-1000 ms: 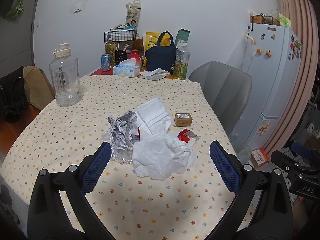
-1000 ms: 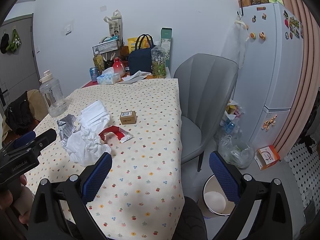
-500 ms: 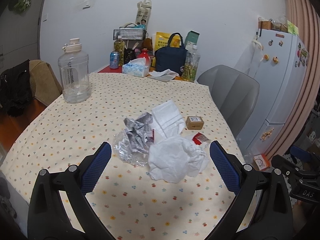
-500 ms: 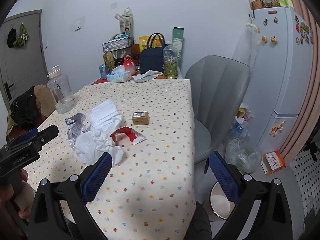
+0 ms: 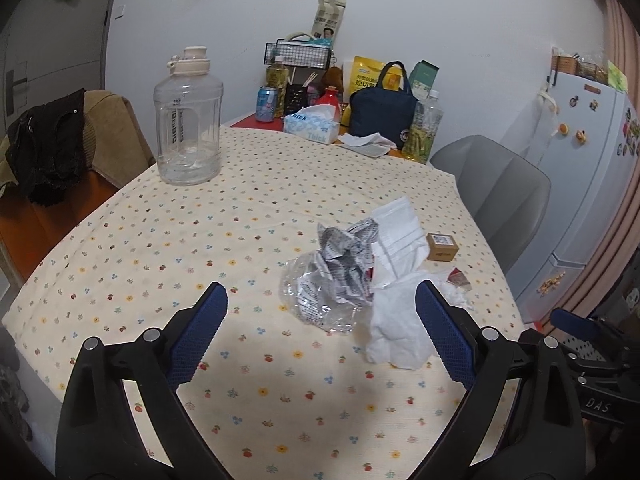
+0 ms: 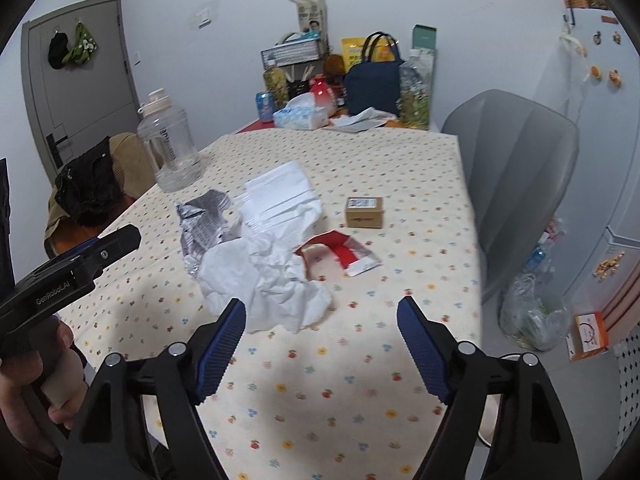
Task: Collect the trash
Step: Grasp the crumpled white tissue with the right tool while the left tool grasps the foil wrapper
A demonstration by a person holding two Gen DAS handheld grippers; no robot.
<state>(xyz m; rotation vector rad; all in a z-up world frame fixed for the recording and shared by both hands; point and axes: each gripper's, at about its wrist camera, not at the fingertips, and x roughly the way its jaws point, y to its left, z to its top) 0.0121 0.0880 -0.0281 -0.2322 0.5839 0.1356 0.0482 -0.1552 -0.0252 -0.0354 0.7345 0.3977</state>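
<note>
Trash lies in a heap on the flowered tablecloth (image 5: 248, 240): crumpled white paper (image 5: 400, 320) (image 6: 272, 280), a crumpled silver printed wrapper (image 5: 340, 268) (image 6: 204, 224), a white folded mask (image 5: 400, 228) (image 6: 280, 196), a red and white wrapper (image 6: 340, 252) and a small brown box (image 5: 442, 246) (image 6: 364, 211). My left gripper (image 5: 320, 320) is open and empty, just short of the silver wrapper. My right gripper (image 6: 320, 328) is open and empty, over the table in front of the white paper.
A large clear water jug (image 5: 188, 120) stands at the left. Bags, bottles, a can and a tissue box (image 5: 316, 122) crowd the far end. A grey chair (image 6: 516, 168) and a fridge (image 6: 600, 120) are on the right. A plastic bag (image 6: 528, 316) lies on the floor.
Both grippers have moved forward and closer to the trash heap. The left view has swung so the heap sits right of centre. Both stay open.
</note>
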